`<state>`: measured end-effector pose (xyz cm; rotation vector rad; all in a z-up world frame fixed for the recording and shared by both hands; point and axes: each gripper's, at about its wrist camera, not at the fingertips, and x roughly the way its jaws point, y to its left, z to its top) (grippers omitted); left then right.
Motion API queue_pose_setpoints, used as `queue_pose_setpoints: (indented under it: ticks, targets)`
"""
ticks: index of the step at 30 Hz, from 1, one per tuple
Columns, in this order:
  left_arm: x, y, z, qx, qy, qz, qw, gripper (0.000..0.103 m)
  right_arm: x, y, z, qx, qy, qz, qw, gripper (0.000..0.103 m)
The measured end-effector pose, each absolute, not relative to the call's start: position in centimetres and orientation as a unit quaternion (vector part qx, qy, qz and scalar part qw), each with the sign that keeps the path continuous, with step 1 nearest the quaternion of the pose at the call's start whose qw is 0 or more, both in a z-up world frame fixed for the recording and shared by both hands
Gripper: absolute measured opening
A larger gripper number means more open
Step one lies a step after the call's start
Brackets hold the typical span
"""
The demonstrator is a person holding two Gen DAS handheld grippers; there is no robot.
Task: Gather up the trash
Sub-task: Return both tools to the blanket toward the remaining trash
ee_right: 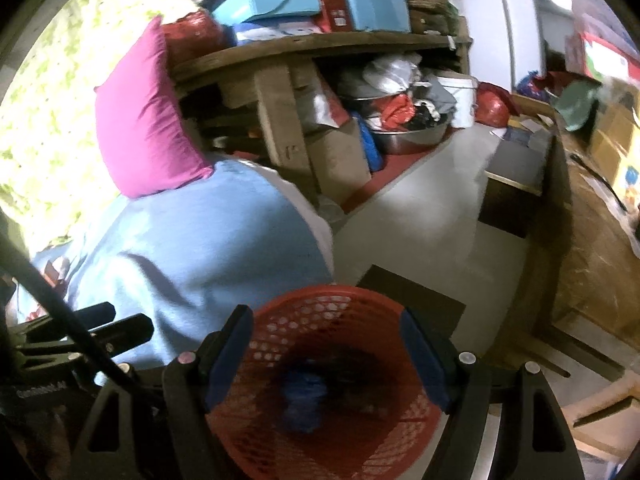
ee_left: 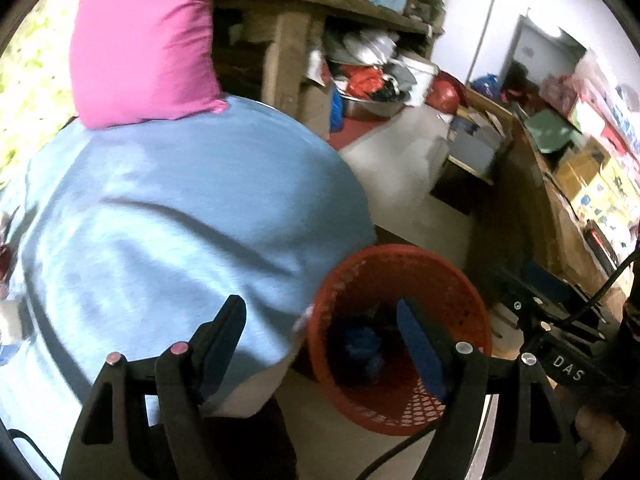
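A red mesh trash basket [ee_left: 452,280] stands on the pale floor beside the bed. Blue crumpled trash [ee_left: 360,344] lies at its bottom. My left gripper [ee_left: 320,304] is open and holds nothing; its left finger hangs over the blue bedsheet and its right finger over the basket's mouth. In the right wrist view the basket [ee_right: 272,344] is straight below, with the blue trash [ee_right: 304,396] inside it. My right gripper [ee_right: 326,312] is open and empty, its fingers on either side of the basket's mouth, above the rim.
A bed with a blue sheet [ee_left: 168,208] and a pink pillow [ee_left: 144,40] fills the left. Behind stands a wooden shelf [ee_right: 320,46] with boxes and a metal basin [ee_right: 412,136] full of bags. A wooden table [ee_right: 592,232] is on the right, a dark mat [ee_right: 412,300] on the floor.
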<state>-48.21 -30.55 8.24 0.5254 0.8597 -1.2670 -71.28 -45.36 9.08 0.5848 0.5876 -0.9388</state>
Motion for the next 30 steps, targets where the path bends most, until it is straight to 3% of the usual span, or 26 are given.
queue_pose_setpoints:
  ticks: [13,30]
  targets:
    - [-39.0,-21.7,10.7,0.167,0.372,-0.480,0.776,0.078,-58.9,-40.2,13.4,0.194,0.288,-0.339,0.874,0.079]
    - [-24.7,-8.3,7.6,0.054,0.432,-0.302,0.848,0.078,-44.8,-30.6,14.5,0.132,0.308,-0.167,0.927,0.079]
